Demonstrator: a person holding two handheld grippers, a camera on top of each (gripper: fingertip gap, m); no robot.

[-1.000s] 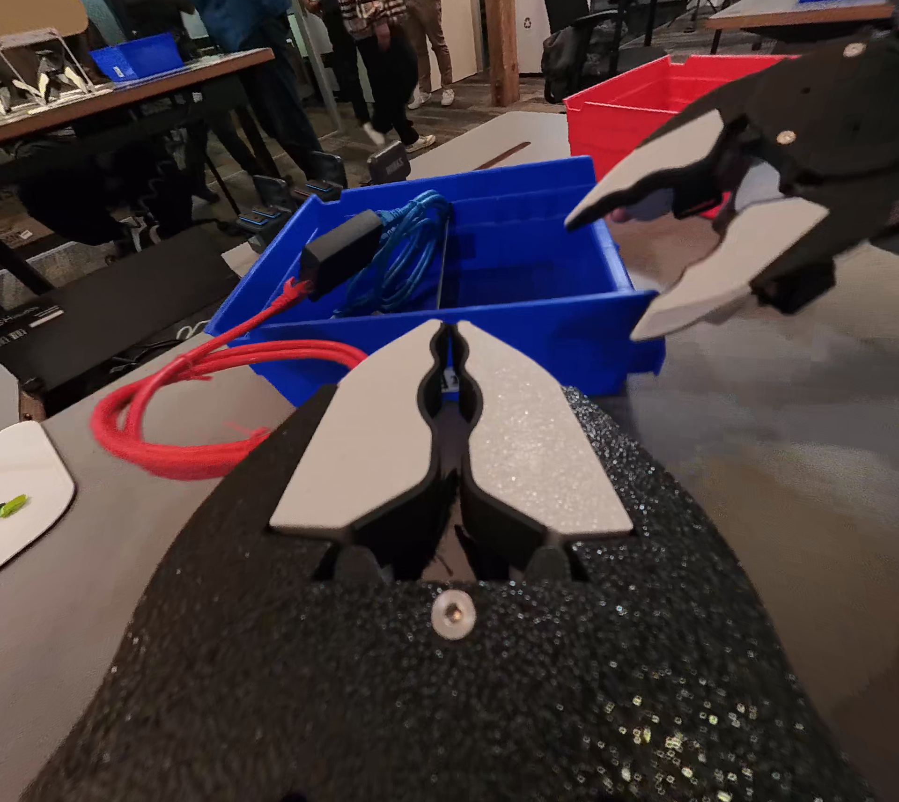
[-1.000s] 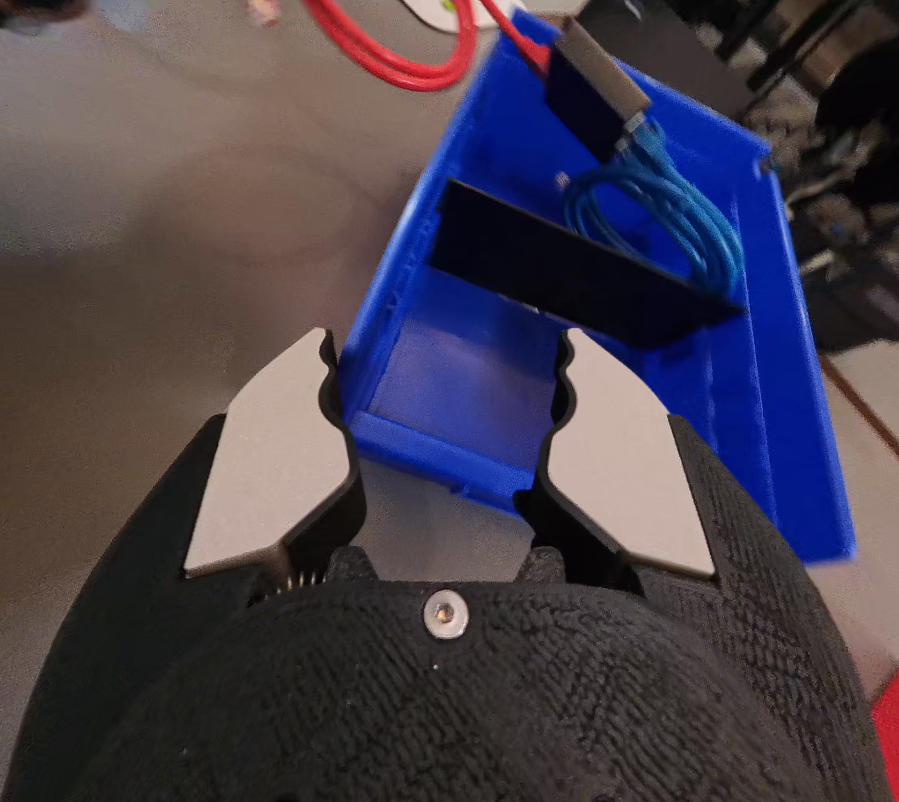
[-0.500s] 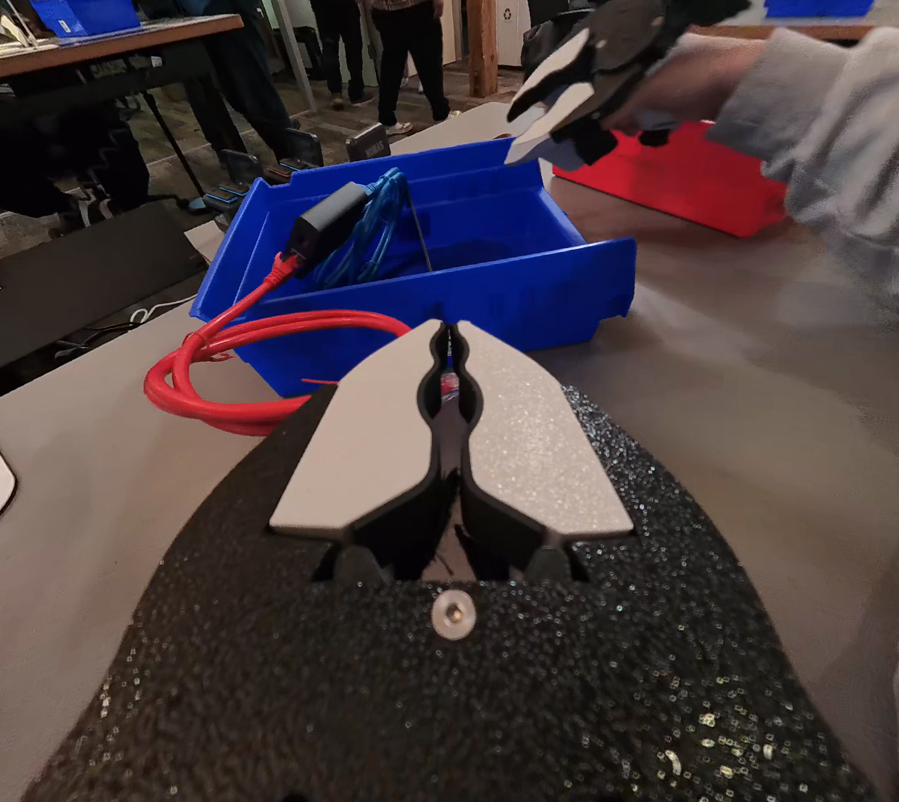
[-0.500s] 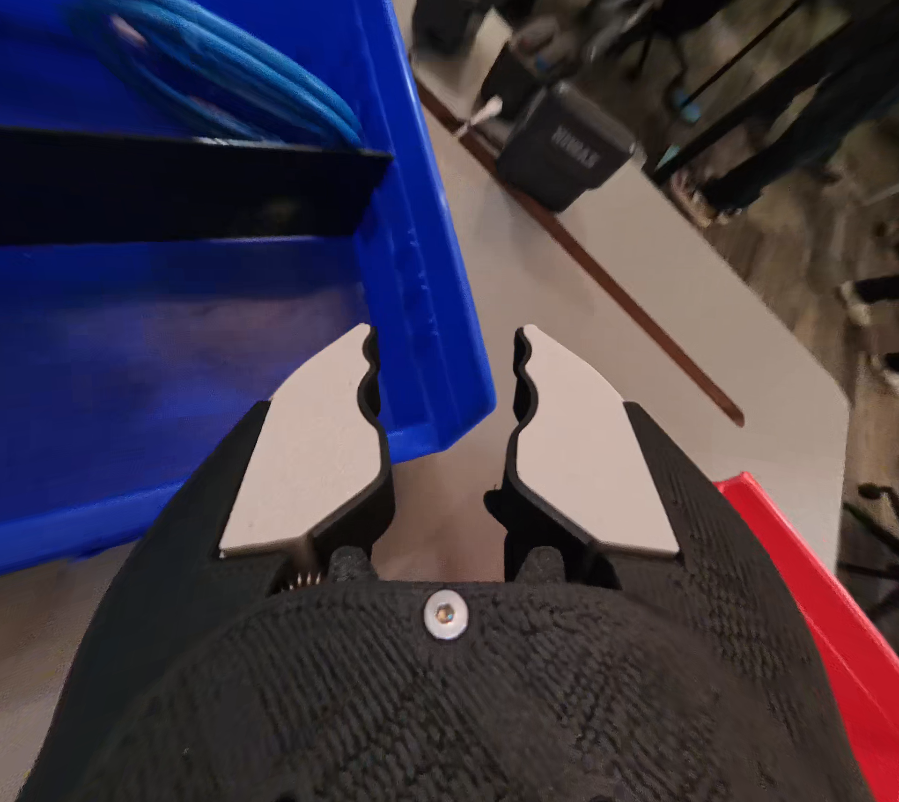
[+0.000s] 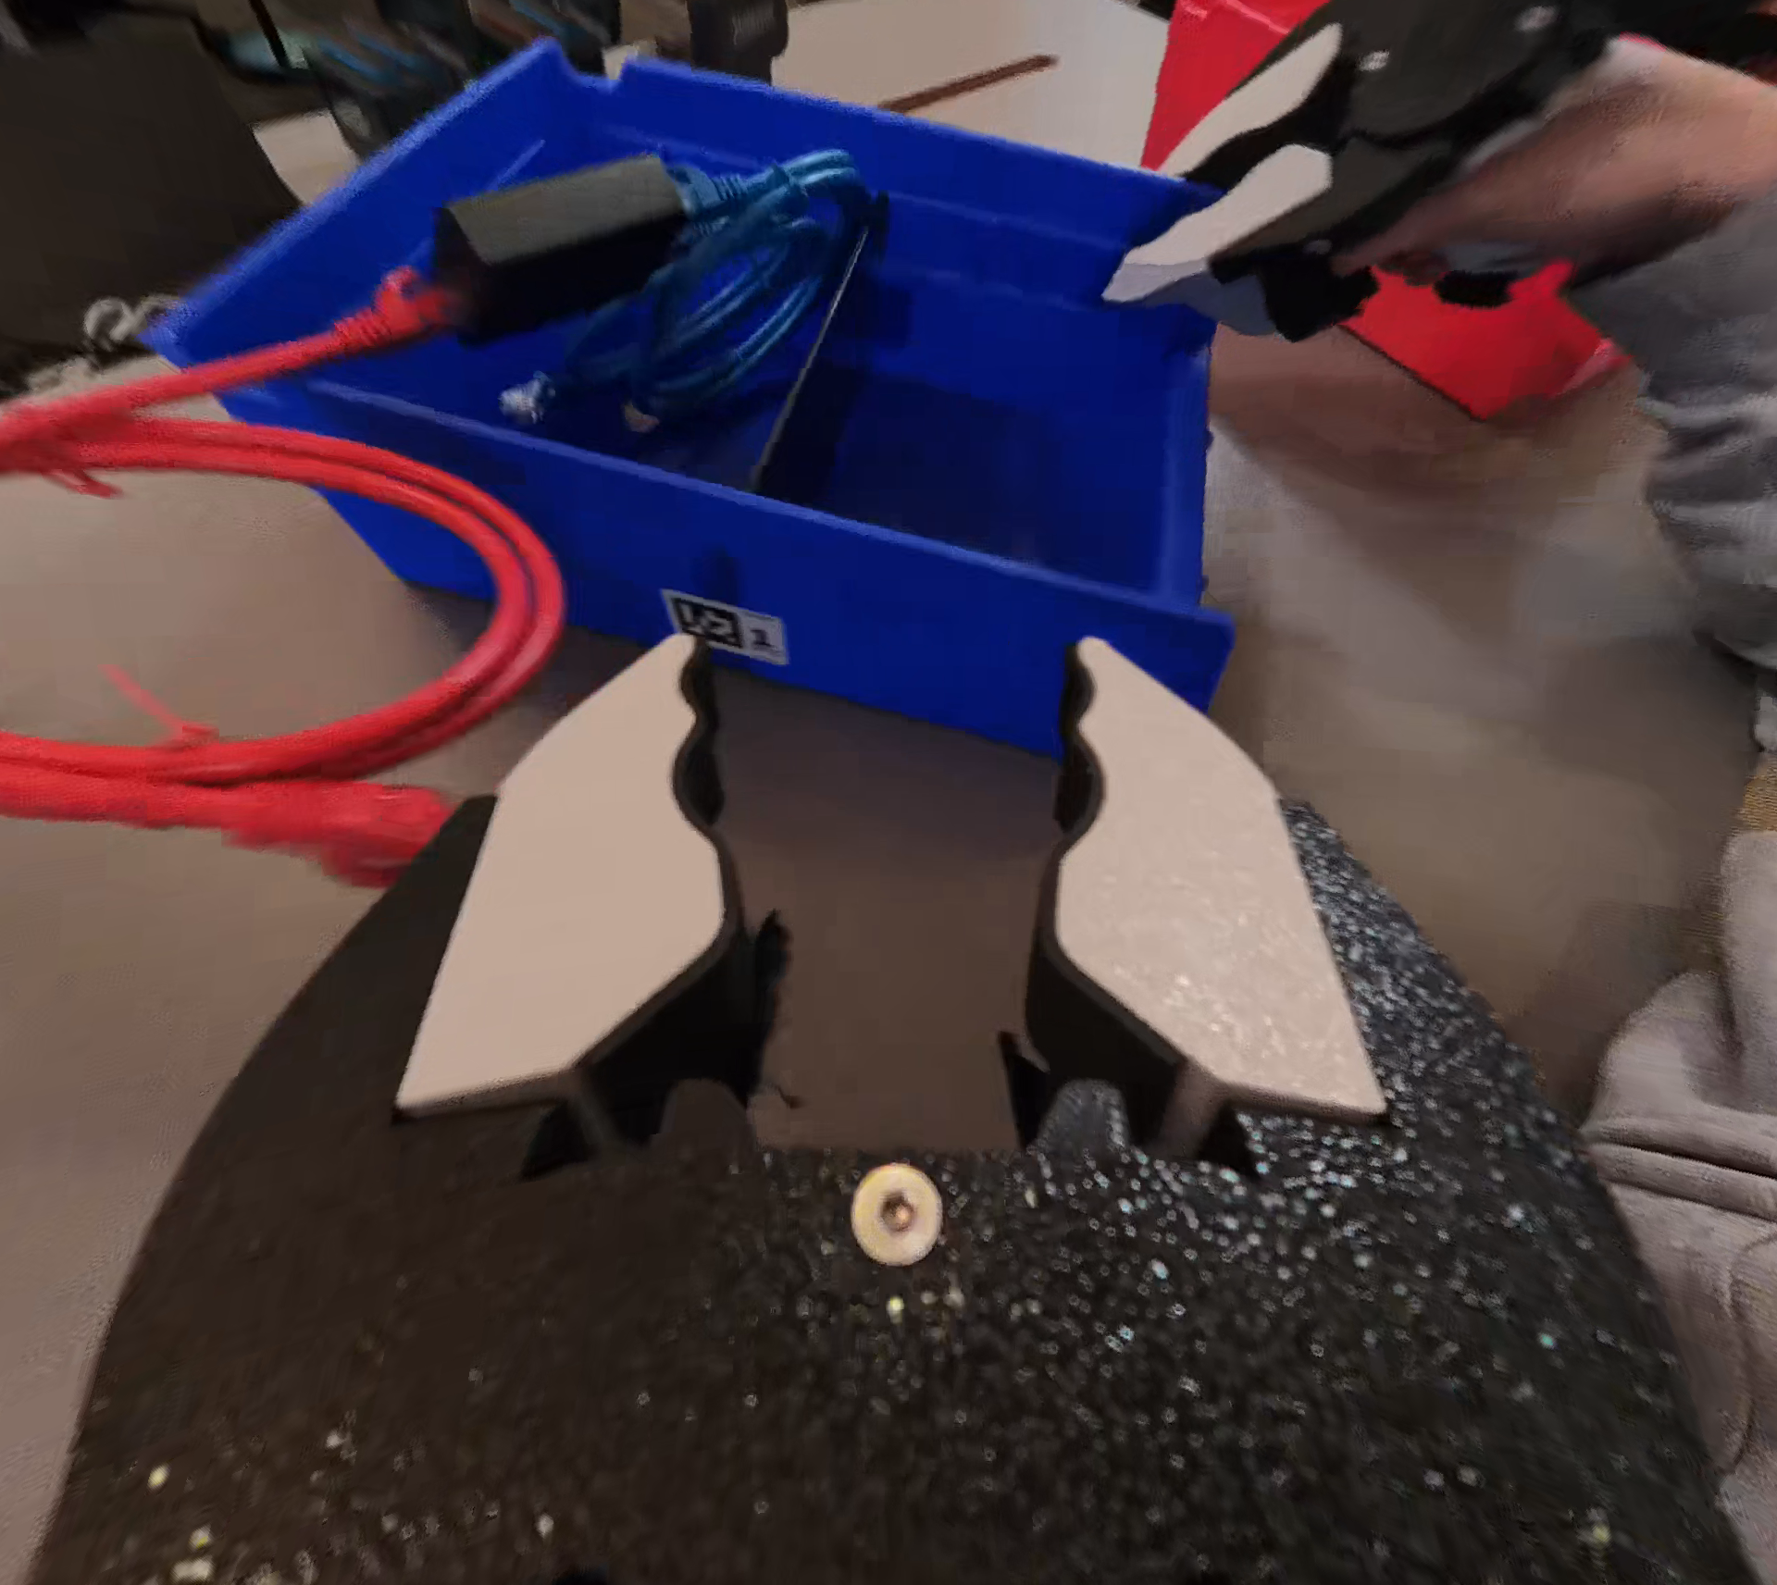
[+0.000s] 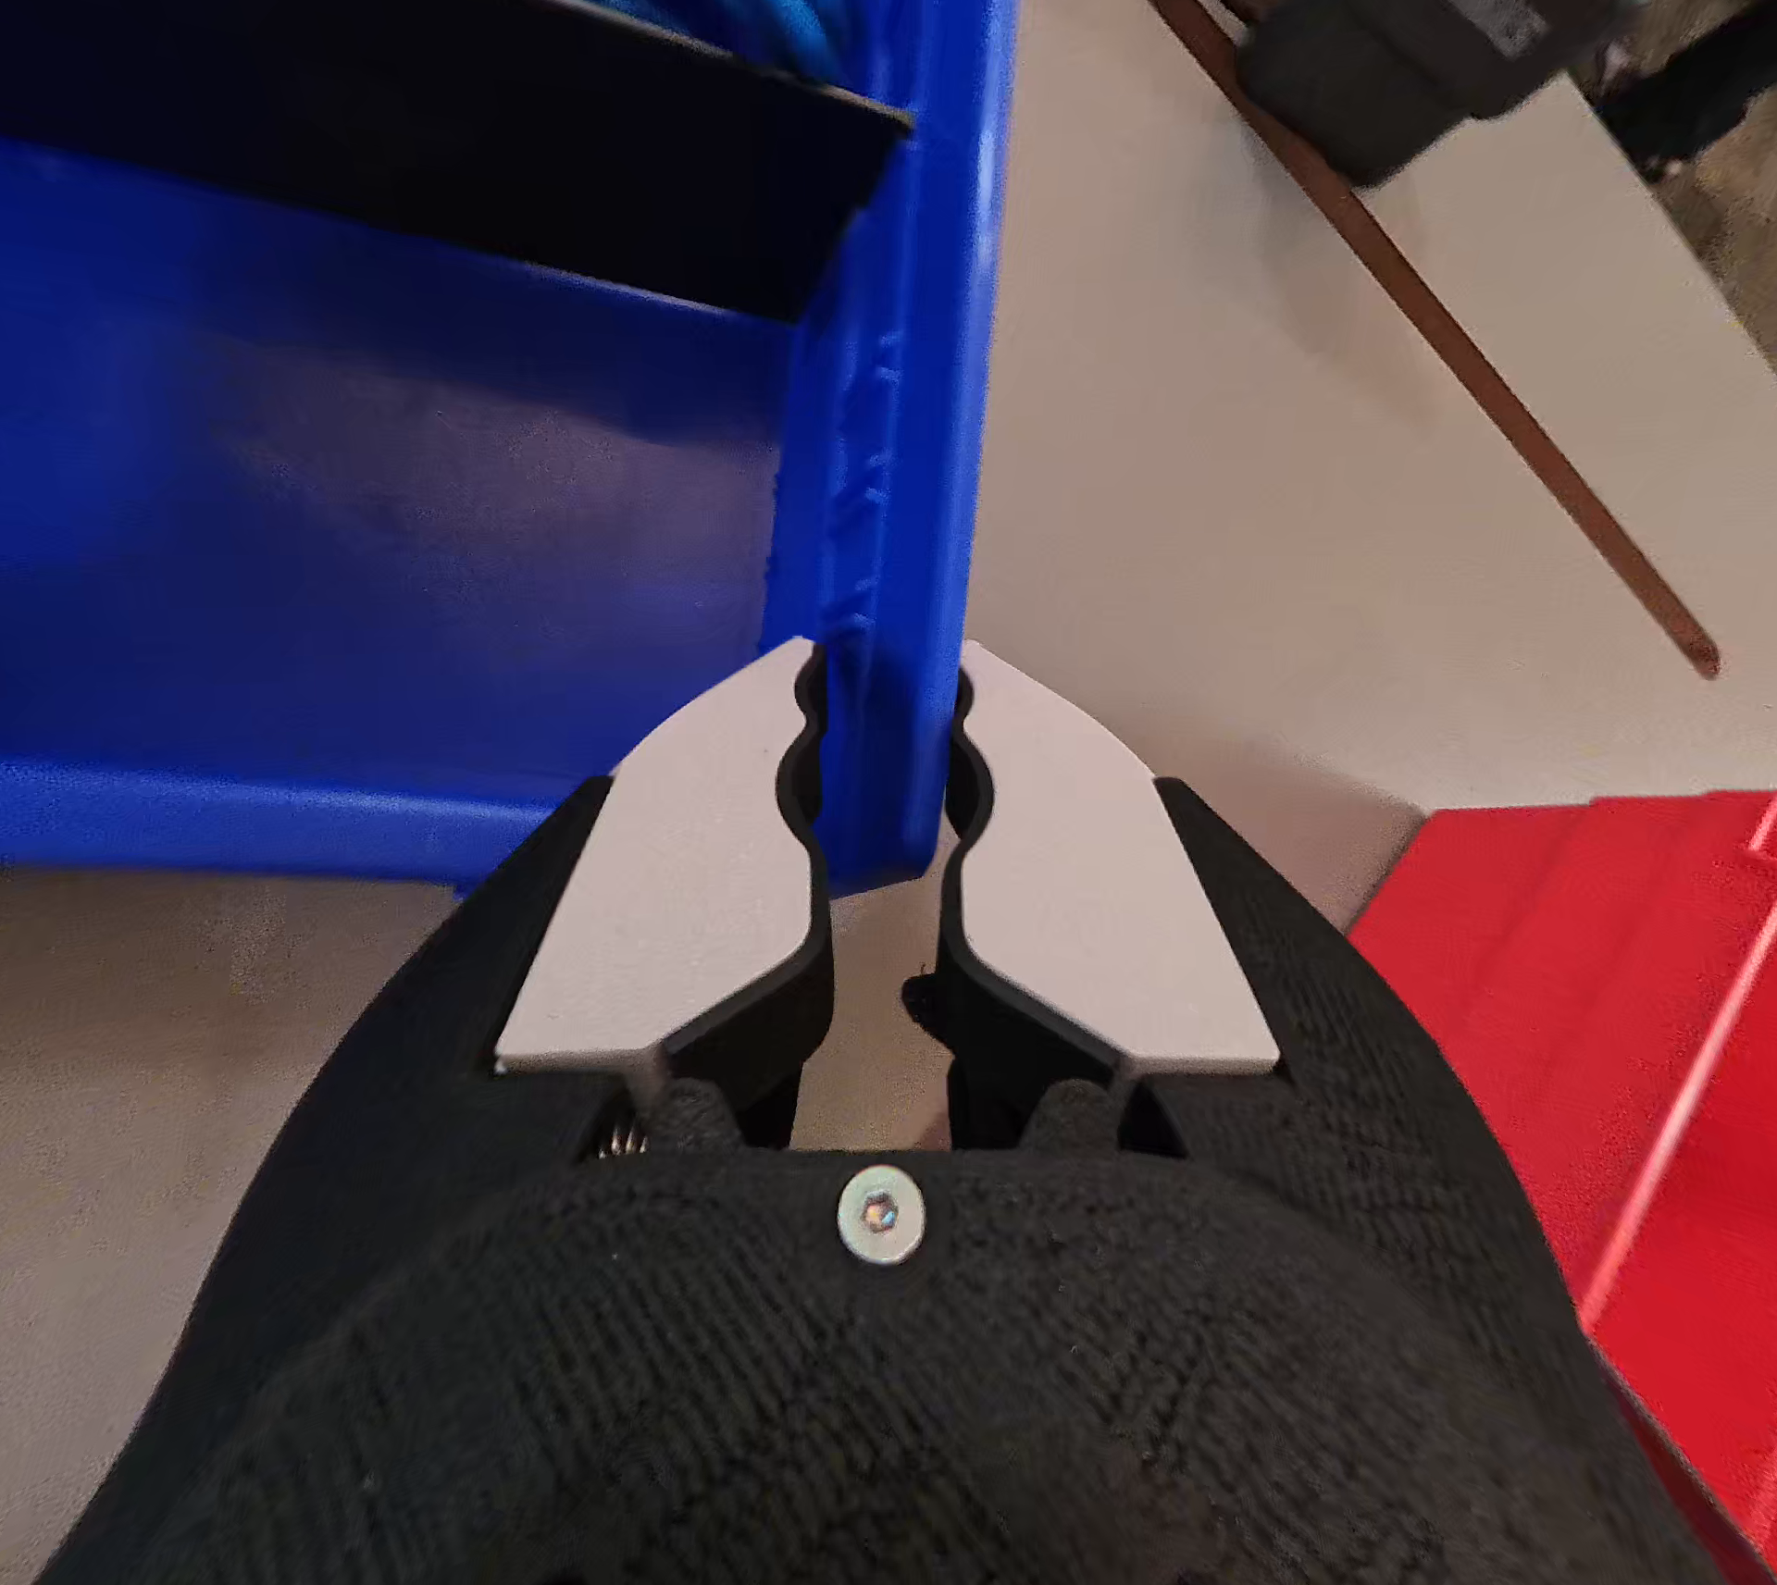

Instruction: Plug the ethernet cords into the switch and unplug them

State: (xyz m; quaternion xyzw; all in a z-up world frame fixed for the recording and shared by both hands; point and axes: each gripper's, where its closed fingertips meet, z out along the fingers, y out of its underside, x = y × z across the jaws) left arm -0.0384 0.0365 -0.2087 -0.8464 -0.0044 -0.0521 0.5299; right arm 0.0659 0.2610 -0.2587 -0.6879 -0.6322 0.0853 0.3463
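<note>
The right tool (image 6: 885, 760) pinches the blue bin (image 6: 894, 385) wall; the left tool (image 5: 885, 731) gapes empty before it; tugging could tip the cables (image 5: 712, 289) out

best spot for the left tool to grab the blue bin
Grip the blue bin's near wall, right of its white sticker, coming down over the rim. The wall is thin and upright, and the open left tool faces it; the right tool already clamps the corner.
</note>
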